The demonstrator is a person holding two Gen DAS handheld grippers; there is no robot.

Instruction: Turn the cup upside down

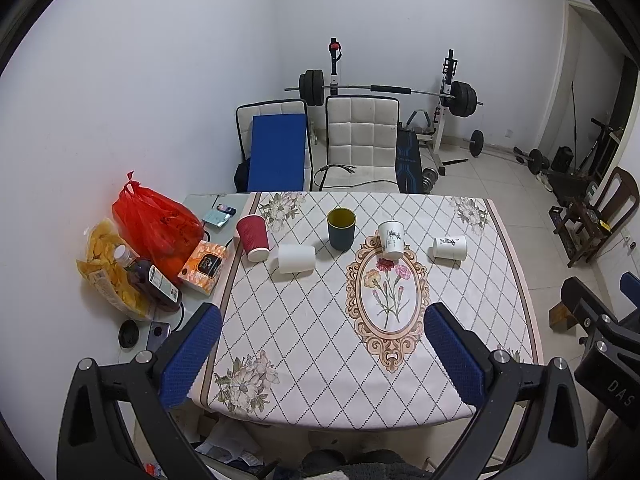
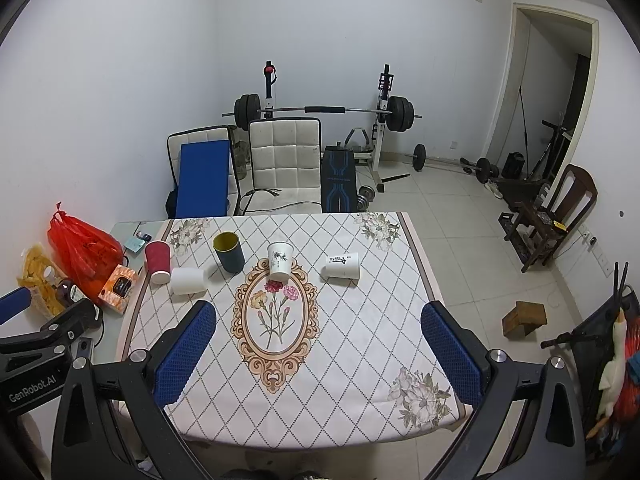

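Note:
Several cups stand on the flowered tablecloth [image 1: 320, 340]. A dark cup with a yellow inside [image 1: 341, 229] [image 2: 228, 252] stands upright, mouth up. A red ribbed cup [image 1: 253, 237] [image 2: 157, 261] and a white cup with a plant print [image 1: 391, 239] [image 2: 279, 261] look mouth down. A plain white cup [image 1: 296, 258] [image 2: 188, 280] and a white cup with black characters [image 1: 449, 247] [image 2: 341, 266] lie on their sides. My left gripper [image 1: 323, 354] and right gripper [image 2: 319, 354] are both open and empty, above the table's near edge, well short of the cups.
At the table's left edge lie a red plastic bag [image 1: 156, 224], a bag of chips [image 1: 106, 268], a bottle [image 1: 150, 278] and an orange box [image 1: 204, 266]. Two white chairs [image 1: 362, 140] stand behind the table. A barbell rack [image 1: 384, 92] and a wooden chair [image 2: 556, 216] stand beyond.

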